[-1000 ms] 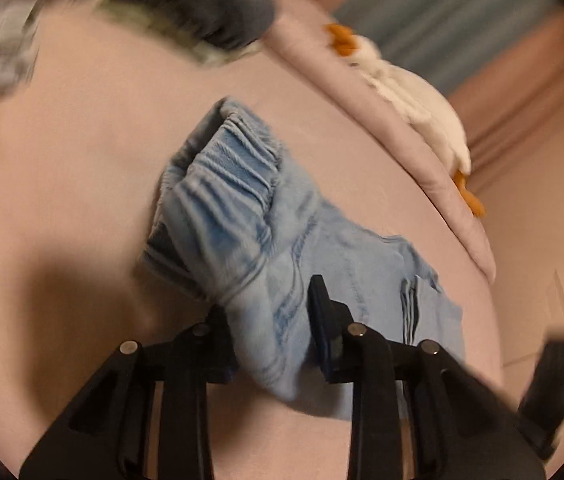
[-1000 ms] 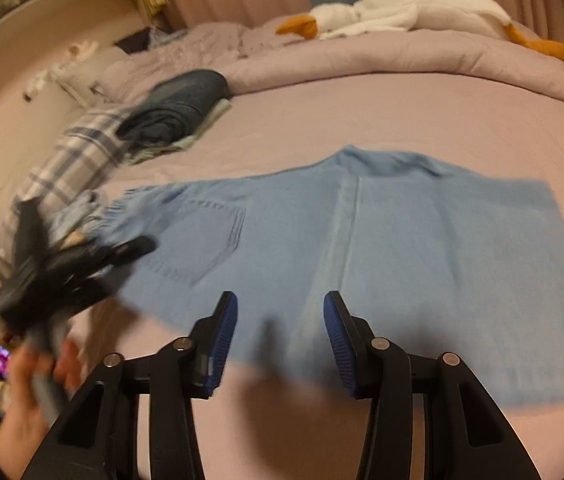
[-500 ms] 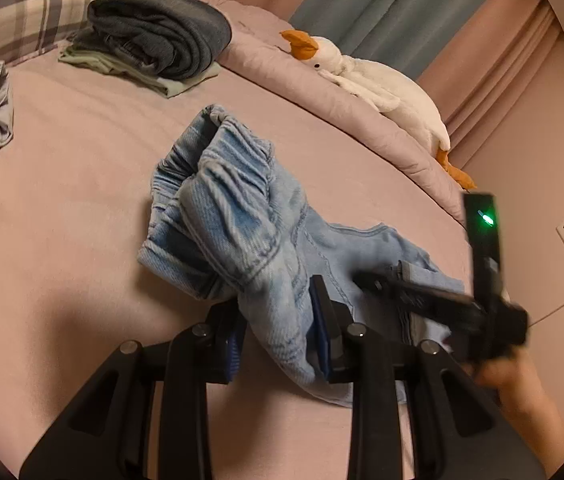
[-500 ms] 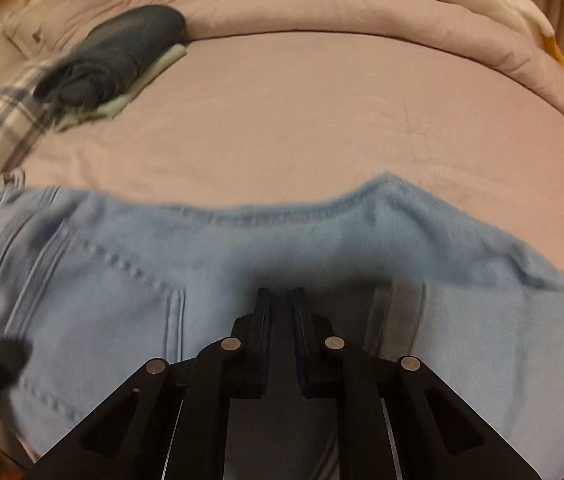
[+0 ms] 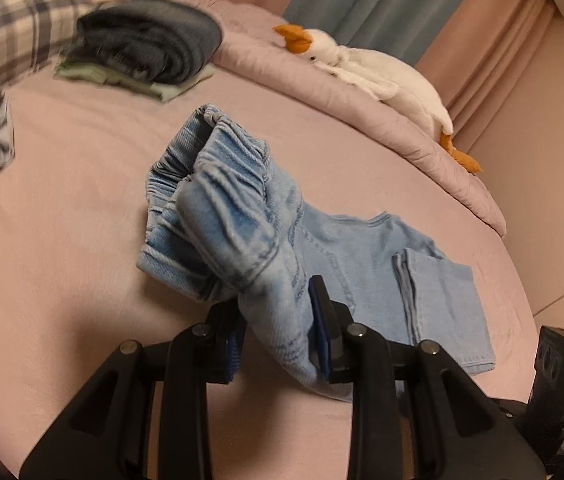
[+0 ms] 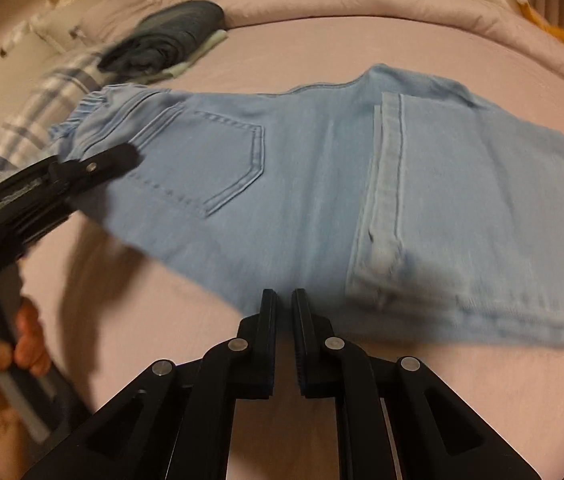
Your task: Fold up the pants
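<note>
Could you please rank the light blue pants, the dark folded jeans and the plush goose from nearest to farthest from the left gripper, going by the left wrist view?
1. Light blue pants, clamped in the left gripper.
2. Dark folded jeans, far left.
3. Plush goose, far right, on the duvet.

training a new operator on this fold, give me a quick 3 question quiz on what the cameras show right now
1. True or false: the left gripper is shut on the waistband end of the light blue jeans.
2. Multiple choice: where is the right gripper? A) clamped on the hem B) jaws nearly together, at the near edge of the jeans, no cloth seen between them C) wide open above the plush goose
3. Fill in: the folded dark pants lie on a pale ____ garment.

Key: 1 true; 2 B; 3 green
</note>
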Demonstrator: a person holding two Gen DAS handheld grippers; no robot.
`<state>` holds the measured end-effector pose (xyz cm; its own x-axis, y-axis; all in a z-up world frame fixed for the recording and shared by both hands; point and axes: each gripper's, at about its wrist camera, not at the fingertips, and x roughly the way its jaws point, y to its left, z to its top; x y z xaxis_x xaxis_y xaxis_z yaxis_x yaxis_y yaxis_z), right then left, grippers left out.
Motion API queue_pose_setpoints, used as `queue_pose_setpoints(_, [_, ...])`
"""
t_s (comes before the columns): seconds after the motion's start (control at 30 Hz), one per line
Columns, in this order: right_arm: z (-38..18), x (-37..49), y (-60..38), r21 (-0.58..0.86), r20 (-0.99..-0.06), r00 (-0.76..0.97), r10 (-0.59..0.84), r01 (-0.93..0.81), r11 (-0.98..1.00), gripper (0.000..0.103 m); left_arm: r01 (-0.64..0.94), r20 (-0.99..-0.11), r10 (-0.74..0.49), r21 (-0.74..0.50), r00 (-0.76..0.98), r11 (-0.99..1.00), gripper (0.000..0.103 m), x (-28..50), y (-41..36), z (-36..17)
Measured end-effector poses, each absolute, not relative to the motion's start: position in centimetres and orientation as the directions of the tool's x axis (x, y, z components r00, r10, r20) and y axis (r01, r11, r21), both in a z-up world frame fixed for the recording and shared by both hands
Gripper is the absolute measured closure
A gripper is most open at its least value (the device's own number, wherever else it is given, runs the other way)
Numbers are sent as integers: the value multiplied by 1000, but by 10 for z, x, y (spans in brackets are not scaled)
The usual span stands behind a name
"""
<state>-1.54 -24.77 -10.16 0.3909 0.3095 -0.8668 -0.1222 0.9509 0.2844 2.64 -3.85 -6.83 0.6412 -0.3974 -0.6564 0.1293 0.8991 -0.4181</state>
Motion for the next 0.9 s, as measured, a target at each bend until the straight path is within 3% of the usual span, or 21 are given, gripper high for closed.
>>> queue_pose_setpoints(0.1, [-87,-31,-268,349,-814,455,361,-114,930,91,173,-625,-412,-407,663,897,74,23,-46,-50])
queue_pose_setpoints(0.23, [-73,-32,-306,308,-761,598,252,-9,951,91,243,-587,-436,-381,682,892,74,20,-68,-26])
queue_pose_setpoints(0.37, [-117,-11,-319,344,-826,493,274,55,937,91,327,-552,-479,-355,682,876,74,18,-101,-4])
queue_pose_setpoints(0.47, [-119,-22,-337,469,-761,539,363,70,880,91,395,-547,-508,-320,665,861,74,16,-131,2])
queue_pose_setpoints(0.53, [-129,-28,-367,646,-684,540,490,137,751,90,431,-557,-521,-296,647,852,75,14,-150,1])
queue_pose_setpoints(0.6, [-138,-34,-392,767,-600,578,553,220,603,83,475,-571,-533,-265,624,839,75,11,-170,-3])
queue_pose_setpoints(0.73, [-151,-61,-446,954,-297,737,607,197,227,49,561,-617,-535,-176,578,809,73,5,-210,-23])
queue_pose_setpoints(0.77, [-155,-64,-450,972,-234,755,612,180,150,42,577,-632,-532,-160,563,801,66,7,-220,-31])
queue_pose_setpoints(0.83, [-168,-68,-459,988,-120,780,614,157,-7,38,614,-696,-560,-214,450,760,22,16,-236,-54])
queue_pose_setpoints(0.9, [-180,-70,-460,981,-66,787,614,163,-103,37,605,-740,-564,-272,366,749,14,22,-242,-73])
